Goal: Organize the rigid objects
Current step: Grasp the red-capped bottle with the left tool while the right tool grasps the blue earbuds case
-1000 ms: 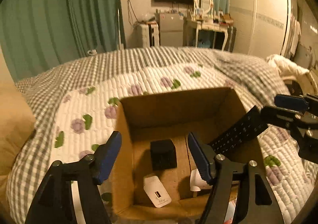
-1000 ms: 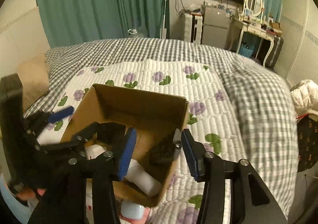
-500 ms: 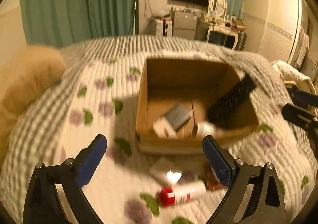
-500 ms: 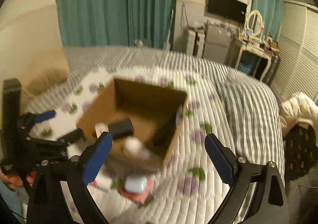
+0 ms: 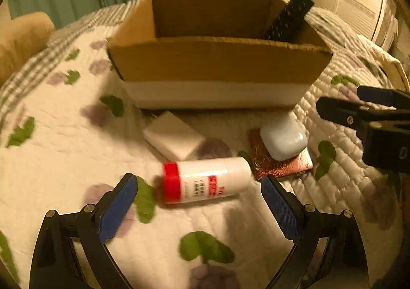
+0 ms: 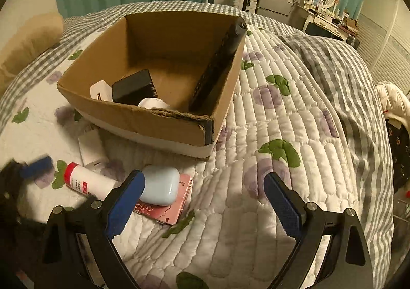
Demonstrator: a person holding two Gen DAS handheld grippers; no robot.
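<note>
A cardboard box (image 6: 133, 120) (image 5: 220, 61) sits on the bed. Inside lie a black remote (image 6: 217, 66) (image 5: 287, 20) leaning on the right wall, a black cube (image 6: 133, 86), a white charger (image 6: 101, 90) and a white item (image 6: 153, 103). In front of the box lie a white bottle with a red cap (image 5: 207, 178) (image 6: 87, 182), a white block (image 5: 174, 137) (image 6: 92, 148), a pale blue case (image 5: 283, 139) (image 6: 160, 185) and a pink card holder (image 5: 279, 163) (image 6: 164, 209) under it. My left gripper (image 5: 198, 202) is open just above the bottle. My right gripper (image 6: 203, 199) is open, right of the case.
The bed has a white quilt with purple flowers (image 6: 269, 135) and a grey checked blanket (image 6: 333, 58). A tan pillow (image 5: 20, 43) lies at the left. Green curtains, a TV and a dresser stand at the back. White clothing (image 6: 392, 99) lies at the right edge.
Both grippers pulled back from the box and dropped low; the right one let go of the remote, which now leans in the box. The left gripper moved down over the bottle.
</note>
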